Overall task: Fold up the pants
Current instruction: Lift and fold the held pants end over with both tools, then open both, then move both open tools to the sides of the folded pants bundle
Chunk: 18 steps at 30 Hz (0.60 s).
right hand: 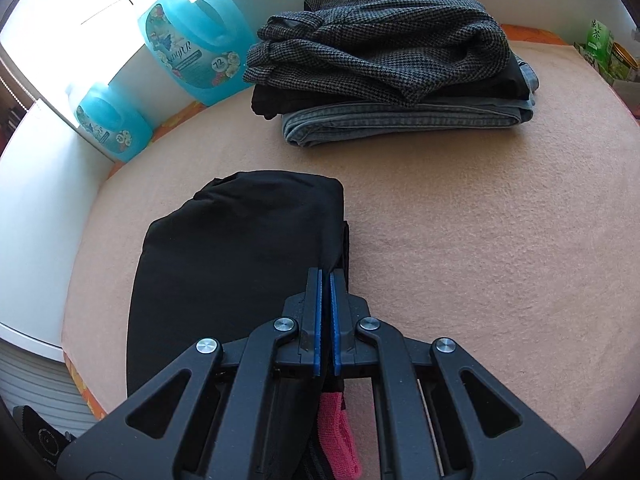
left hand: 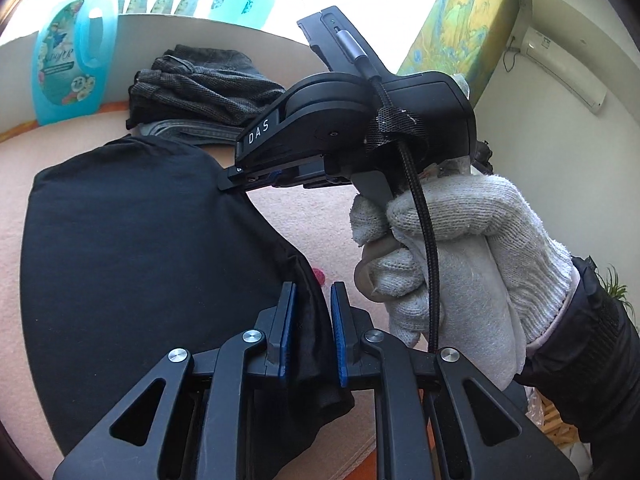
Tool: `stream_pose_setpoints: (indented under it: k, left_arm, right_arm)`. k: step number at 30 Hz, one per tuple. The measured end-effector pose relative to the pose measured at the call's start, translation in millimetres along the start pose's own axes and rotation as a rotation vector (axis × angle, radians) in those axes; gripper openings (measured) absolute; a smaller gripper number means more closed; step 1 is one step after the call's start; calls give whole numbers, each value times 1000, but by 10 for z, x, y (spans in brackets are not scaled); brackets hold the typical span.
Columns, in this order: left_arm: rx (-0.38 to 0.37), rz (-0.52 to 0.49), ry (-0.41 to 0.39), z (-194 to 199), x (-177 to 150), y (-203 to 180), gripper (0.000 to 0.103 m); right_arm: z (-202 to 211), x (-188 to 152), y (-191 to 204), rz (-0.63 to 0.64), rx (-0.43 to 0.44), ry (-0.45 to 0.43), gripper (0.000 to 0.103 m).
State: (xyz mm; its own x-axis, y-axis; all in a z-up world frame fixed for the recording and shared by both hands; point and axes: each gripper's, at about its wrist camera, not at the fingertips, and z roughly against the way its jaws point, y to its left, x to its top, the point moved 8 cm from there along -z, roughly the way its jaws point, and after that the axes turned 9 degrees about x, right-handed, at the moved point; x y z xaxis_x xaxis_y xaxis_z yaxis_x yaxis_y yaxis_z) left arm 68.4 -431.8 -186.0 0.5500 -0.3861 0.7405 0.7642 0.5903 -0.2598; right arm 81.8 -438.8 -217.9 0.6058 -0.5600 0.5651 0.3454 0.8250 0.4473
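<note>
Black pants (right hand: 240, 240) lie folded over on the peach table cover (right hand: 480, 260). My right gripper (right hand: 326, 276) is shut, and the top layer's right edge draws up into its blue pads (right hand: 317, 312). A pink label (right hand: 340, 436) shows beneath it. In the left wrist view, my left gripper (left hand: 313, 300) is shut on a bunched edge of the black pants (left hand: 140, 240), which runs between its blue pads (left hand: 335, 320). A white-gloved hand (left hand: 460, 256) holds the right gripper (left hand: 228, 176), whose tips meet the pants' far edge.
A stack of folded trousers (right hand: 384, 60), grey tweed over black and denim, sits at the back of the table. Two blue detergent jugs (right hand: 192, 36) stand against the white wall on the left. Boxes (right hand: 600, 48) sit at the far right edge.
</note>
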Motion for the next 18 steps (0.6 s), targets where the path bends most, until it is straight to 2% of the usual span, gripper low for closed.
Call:
stream_pose_setpoints:
  k: [4,8,10,11,12,16,18]
  left_arm:
    - [-16,-21,15,8,-43,-75,26]
    - [-29,-45,32,87,-108,-147,26]
    - [-34,-57,32,157,-129,-166,29]
    - [-33,-62,30,205,-138,-162,29]
    - [-29,-65,29,250,-145,-148,31]
    - [-7,-59,6,473,-132,-23,36]
    - [20,-61,-16,598,-116,77,36]
  right_arm:
    - [88,3,-31,-7,-1,-25,4]
    - [348,14,-58,-17,-10,-93,8]
    - [481,3,-41,6,-30,-122,25]
    - [551,-8,-16,26,-41,-142,43]
    - [621,-20,16,48,-50,-166,57]
    - [768,-121,151,134,-69,-197,62]
    - [785,-191,210,177,-65,-200,71]
